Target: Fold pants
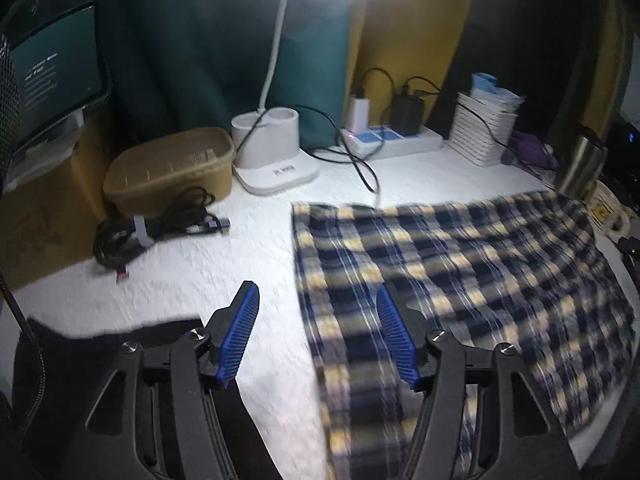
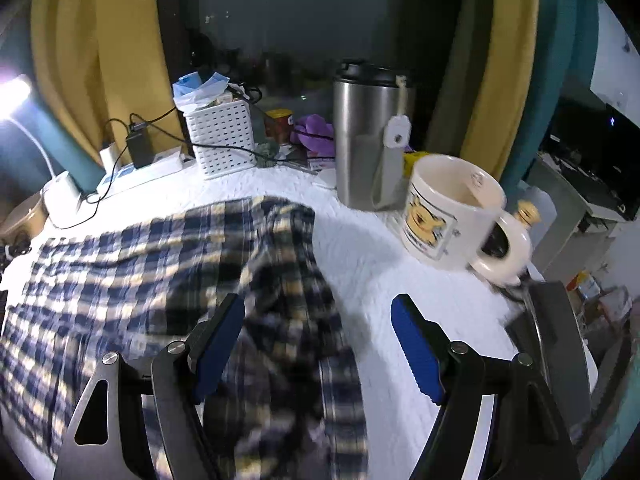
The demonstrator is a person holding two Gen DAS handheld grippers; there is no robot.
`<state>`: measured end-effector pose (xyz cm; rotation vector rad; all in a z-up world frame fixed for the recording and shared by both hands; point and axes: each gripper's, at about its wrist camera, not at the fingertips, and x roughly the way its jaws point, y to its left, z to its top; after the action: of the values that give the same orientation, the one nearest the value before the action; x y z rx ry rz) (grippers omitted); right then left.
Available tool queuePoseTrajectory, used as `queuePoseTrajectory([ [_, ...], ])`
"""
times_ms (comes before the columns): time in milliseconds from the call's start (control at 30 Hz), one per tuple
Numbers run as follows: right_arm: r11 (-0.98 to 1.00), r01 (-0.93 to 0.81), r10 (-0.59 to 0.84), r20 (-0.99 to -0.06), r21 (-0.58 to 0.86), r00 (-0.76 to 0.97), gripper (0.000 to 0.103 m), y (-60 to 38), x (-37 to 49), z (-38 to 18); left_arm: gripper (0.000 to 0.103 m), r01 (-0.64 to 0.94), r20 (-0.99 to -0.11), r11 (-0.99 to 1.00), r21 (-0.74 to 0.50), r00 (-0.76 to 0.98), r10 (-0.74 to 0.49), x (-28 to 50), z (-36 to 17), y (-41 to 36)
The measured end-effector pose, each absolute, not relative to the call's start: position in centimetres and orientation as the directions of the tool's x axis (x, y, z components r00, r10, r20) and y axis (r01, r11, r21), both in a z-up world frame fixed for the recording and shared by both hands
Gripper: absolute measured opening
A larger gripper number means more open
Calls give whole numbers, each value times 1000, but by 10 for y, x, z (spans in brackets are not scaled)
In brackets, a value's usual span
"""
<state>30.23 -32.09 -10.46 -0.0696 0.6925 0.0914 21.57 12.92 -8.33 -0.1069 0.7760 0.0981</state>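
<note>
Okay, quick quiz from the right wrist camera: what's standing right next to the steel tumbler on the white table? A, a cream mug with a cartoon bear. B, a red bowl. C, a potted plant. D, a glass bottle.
A: the cream mug with a cartoon bear print stands just right of the steel tumbler, beyond the plaid pants.

Home desk: mug (image 2: pixel 448 216), curtains (image 2: pixel 100 52)

Left gripper (image 1: pixel 318 334) and right gripper (image 2: pixel 318 344) both gape wide.
</note>
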Motion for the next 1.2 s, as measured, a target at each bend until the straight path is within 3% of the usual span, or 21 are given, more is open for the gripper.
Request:
queuePoseTrajectory([
  [533,984,-173,108,-659,-35,744,77,-326,213,-139,67,-72,-720,991,-112,693,-31,138,-107,91],
  [600,980,-198,128,-656,-33,743,70,-323,207,-141,68,-57,-723,992,-111,689,-41,132,-109,86],
  [667,974,-223,138,-655,-47,742,54,-318,203,-142,69,-47,-728,992,-115,684,-52,126,-112,82],
  [833,953,-289,151,-695,-85,703,46,-307,205,-158,70,-47,-744,991,-129,665,-66,116,-122,77],
  [900,941,-298,105,-697,-162,710,41,-300,205,-166,70,-42,-750,991,-129,658,-70,112,-126,74],
  [967,936,-297,88,-693,-188,716,20,-299,204,-169,71,-44,-753,991,-124,654,-66,109,-129,73],
  [1000,940,-292,90,-692,-179,717,15,-302,204,-168,71,-46,-756,991,-125,651,-66,108,-130,74],
  [1200,955,-254,87,-672,-154,735,10,-318,203,-158,71,-46,-769,994,-103,638,-50,105,-133,72],
])
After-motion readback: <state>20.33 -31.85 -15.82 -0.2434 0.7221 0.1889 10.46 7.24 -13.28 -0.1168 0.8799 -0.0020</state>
